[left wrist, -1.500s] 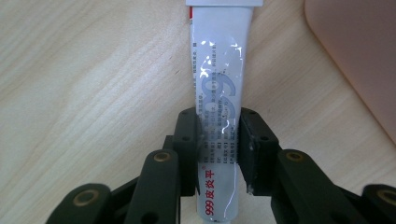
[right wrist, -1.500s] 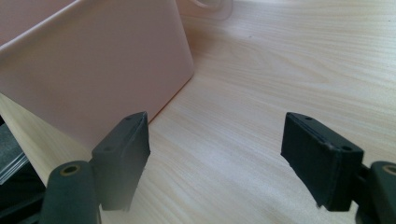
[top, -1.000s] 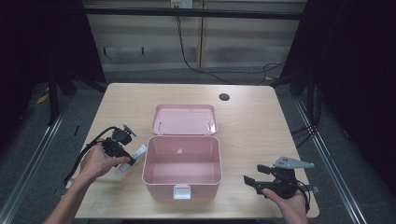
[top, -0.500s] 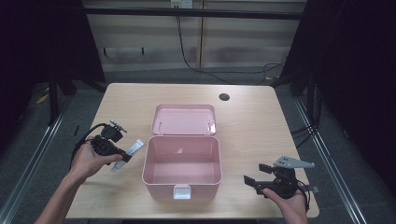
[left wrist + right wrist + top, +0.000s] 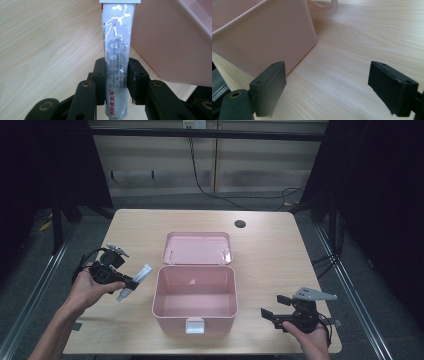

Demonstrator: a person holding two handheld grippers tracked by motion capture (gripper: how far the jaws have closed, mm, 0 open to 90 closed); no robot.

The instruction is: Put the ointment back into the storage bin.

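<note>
Wooden table (image 5: 150, 335) carries an open pink box (image 5: 195, 297) mid-front. Left gripper (image 5: 131, 282) fingers clamp a white ointment tube (image 5: 117, 60) beside the box's left wall. Right gripper (image 5: 337, 87) fingers spread, empty, near the front-right corner. Risk: the slick tube slipping or snagging the rim.

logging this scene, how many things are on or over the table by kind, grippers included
pink box, lid open: 1
white tube, clamped in the left gripper: 1
grippers: 2, the left one and the right gripper, which is open and holds nothing
total: 4
</note>
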